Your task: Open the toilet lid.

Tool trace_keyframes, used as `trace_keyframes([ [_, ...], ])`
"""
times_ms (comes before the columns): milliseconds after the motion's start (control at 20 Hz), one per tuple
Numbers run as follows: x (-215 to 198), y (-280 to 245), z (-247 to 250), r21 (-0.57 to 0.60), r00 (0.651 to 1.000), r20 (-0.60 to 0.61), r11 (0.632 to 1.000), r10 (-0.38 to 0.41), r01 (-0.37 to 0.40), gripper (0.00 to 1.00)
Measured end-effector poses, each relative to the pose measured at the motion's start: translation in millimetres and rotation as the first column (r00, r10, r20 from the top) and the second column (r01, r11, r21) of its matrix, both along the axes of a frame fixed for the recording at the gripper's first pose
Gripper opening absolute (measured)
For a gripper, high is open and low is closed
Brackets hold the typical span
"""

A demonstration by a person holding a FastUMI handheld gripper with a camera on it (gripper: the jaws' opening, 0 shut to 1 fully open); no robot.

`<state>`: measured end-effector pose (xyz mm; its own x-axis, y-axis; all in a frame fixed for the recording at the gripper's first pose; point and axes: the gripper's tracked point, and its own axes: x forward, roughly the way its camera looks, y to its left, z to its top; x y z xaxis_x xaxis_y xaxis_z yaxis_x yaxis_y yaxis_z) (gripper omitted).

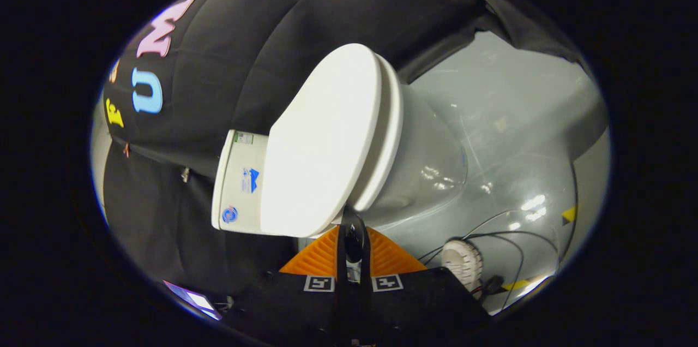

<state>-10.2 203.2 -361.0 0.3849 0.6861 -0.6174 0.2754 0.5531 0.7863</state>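
Toilet lid [322, 139] closed flat over the bowl [425, 172], tank [240, 183] behind; gripper [353, 227] fingers nearly together, tips at the lid's rim, gripping nothing

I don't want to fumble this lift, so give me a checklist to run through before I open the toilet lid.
1. Lid down flat on the seat: ok, fully closed.
2. Tool at the lid's front edge: ok, its tips meet the rim.
3. Tool fingers: close together, with a narrow gap. Hooked under the lid edge: cannot tell.
4. Path back toward the tank: ok, nothing rests on the lid or in front of the tank.
5. Cables on the floor: ok, off to the side, apart from the lid.
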Motion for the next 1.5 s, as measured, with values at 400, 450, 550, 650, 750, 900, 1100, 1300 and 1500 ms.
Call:
trace_keyframes([
  [400,34.0,2.0,103.1,-0.212,0.946,0.264,0.968,0.19,-0.135,0.11],
  [450,39.0,5.6,120.7,-0.242,0.928,0.304,0.96,0.215,-0.143,0.11],
  [550,49.7,14.3,160.0,-0.273,0.907,0.349,0.951,0.236,-0.142,0.11],
  [650,62.0,33.8,200.8,-0.296,0.892,0.38,0.946,0.245,-0.133,0.1],
  [750,68.9,56.5,232.0,-0.347,0.864,0.416,0.928,0.284,-0.138,0.11],
  [900,81.8,90.8,268.0,-0.41,0.831,0.451,0.903,0.325,-0.13,0.1],
  [1100,92.2,131.2,310.1,-0.423,0.778,0.517,0.897,0.356,-0.13,0.11],
  [1300,102.4,170.3,334.9,-0.412,0.758,0.543,0.901,0.362,-0.135,0.11],
  [1500,108.0,214.7,358.2,-0.397,0.721,0.579,0.904,0.38,-0.159,0.14],
])
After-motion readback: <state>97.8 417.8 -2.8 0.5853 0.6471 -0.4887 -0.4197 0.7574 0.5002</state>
